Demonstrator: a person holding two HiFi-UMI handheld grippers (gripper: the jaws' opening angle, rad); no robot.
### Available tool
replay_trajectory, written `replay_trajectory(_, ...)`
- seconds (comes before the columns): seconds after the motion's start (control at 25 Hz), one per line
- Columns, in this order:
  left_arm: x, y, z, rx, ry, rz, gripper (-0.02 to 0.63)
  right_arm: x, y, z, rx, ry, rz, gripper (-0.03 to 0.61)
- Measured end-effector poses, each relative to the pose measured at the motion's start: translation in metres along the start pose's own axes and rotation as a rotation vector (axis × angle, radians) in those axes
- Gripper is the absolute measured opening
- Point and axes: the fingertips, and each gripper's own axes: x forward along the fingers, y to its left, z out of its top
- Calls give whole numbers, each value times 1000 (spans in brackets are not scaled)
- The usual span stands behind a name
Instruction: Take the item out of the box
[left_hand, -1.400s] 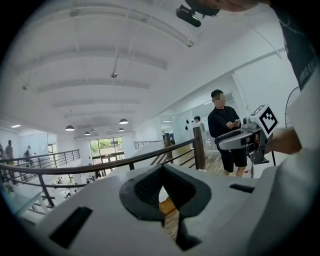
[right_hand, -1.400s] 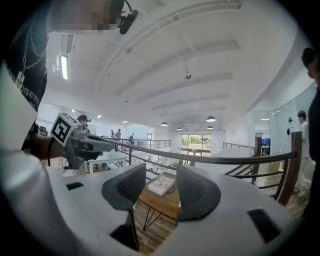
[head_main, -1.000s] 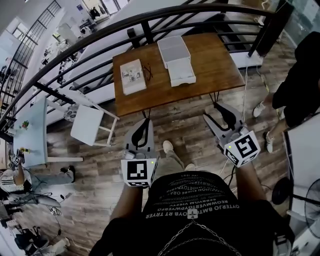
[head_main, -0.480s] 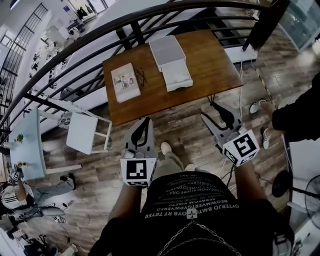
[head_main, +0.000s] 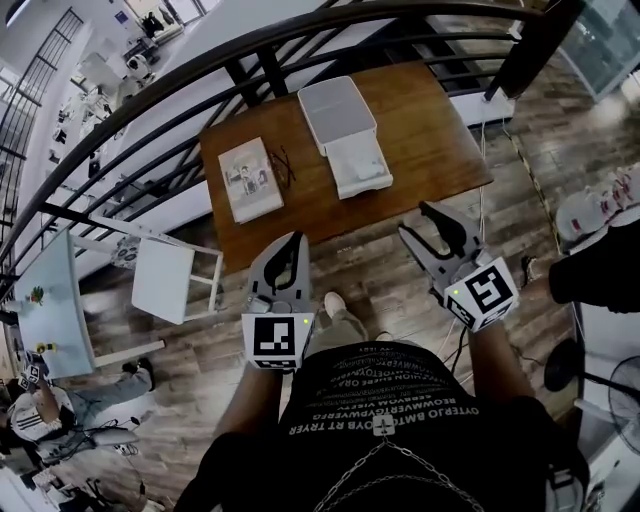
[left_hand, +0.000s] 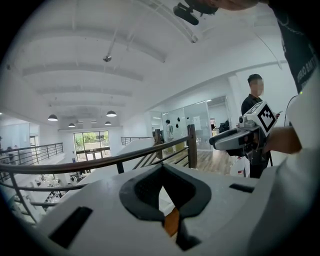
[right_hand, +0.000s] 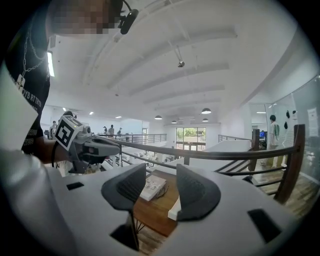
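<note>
A white box (head_main: 338, 110) lies on the wooden table (head_main: 430, 150), with a shallower white tray part (head_main: 360, 167) against its near side; what is inside I cannot make out. My left gripper (head_main: 297, 240) hangs above the floor, just short of the table's near edge, shut and empty. My right gripper (head_main: 418, 222) is level with it at the right, open, with nothing between its fingers. In the right gripper view the right gripper (right_hand: 162, 189) frames the table (right_hand: 150, 212) and a corner of the white box (right_hand: 173, 211). The left gripper (left_hand: 162, 172) shows its pads meeting.
A flat printed book or carton (head_main: 250, 180) and a pair of glasses (head_main: 283, 165) lie on the table's left half. A dark curved railing (head_main: 250, 45) runs behind the table. A white chair (head_main: 175, 280) stands at the left. Another person's shoes (head_main: 600, 210) are at the right.
Both grippers have moved forward toward the table, which now sits closer and lower in the head view. The person at the right has slid mostly out of view.
</note>
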Motion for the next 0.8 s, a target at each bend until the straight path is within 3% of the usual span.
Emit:
replay_trajectory(0.56, 54, 83, 11, 3, -43, -44, 6, 83, -18, 29, -25, -1, -60, 186)
replay_trajectory(0.8, 64, 102, 5, 26, -53, -71, 6, 105, -14, 24, -7, 20, -79, 186)
